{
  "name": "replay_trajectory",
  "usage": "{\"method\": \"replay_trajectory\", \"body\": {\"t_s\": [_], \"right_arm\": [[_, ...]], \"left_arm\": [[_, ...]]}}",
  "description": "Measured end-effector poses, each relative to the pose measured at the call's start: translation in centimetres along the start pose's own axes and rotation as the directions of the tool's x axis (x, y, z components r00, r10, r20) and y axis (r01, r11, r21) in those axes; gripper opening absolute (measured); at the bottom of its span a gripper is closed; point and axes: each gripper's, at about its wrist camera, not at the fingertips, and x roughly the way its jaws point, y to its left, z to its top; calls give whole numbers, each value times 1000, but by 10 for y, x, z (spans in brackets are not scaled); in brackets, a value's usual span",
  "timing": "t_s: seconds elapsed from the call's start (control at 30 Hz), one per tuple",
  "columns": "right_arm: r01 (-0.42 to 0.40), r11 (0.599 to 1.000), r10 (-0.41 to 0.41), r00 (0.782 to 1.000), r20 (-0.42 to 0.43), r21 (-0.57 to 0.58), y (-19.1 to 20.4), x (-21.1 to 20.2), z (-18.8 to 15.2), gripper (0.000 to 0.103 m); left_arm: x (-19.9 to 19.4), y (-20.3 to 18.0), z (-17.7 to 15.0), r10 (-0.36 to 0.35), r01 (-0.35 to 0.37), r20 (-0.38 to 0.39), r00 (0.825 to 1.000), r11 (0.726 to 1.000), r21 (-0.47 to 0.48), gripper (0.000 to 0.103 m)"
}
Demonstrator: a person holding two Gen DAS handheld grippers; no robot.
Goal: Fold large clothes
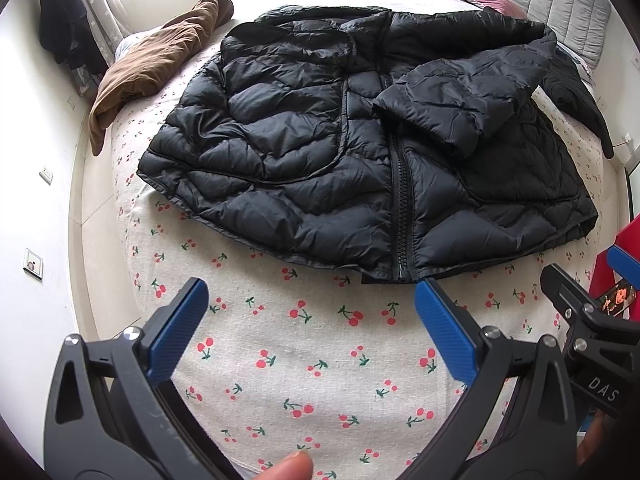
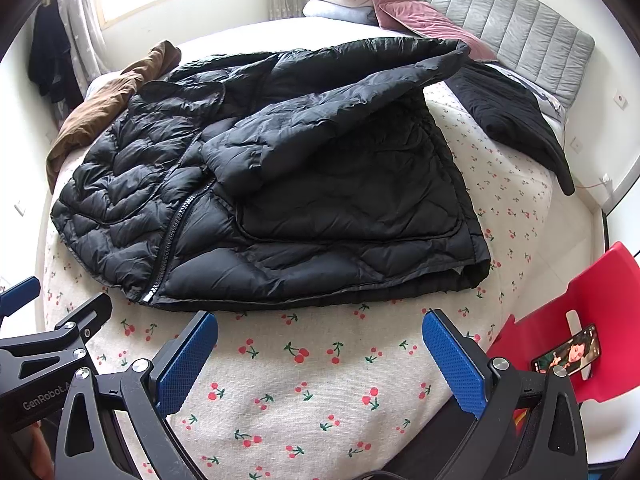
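Black jacket (image 1: 360, 152): quilted and puffy, lies zipped on the bed (image 1: 304, 344), hem toward the near edge, both sleeves folded in across the chest.
Zipper (image 1: 400, 200): closed, runs from the hem up the front.
Left gripper (image 1: 312, 316): spread wide, blue pads (image 1: 180, 324) holding nothing, above the cherry-print sheet just near of the hem.
Right gripper (image 2: 320, 344): also spread wide and holding nothing, near the hem's right half.
Brown garment (image 1: 156, 60): bunched at the far left of the bed.
Dark garment (image 2: 516, 120): lies at the far right, apart from the jacket.
Red chair (image 2: 568, 320): right of the bed, a phone (image 2: 568, 350) on its seat.
Pillows (image 2: 352, 0): stacked by the grey headboard.
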Motion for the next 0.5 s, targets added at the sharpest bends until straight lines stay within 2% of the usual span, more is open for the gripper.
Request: {"method": "replay_trajectory", "body": {"t_s": [0.5], "right_arm": [[0, 1000, 0, 1000, -6, -17, 5, 2, 0, 103]], "left_arm": [[4, 3, -2, 3, -3, -11, 1000, 1000, 1, 103]]}}
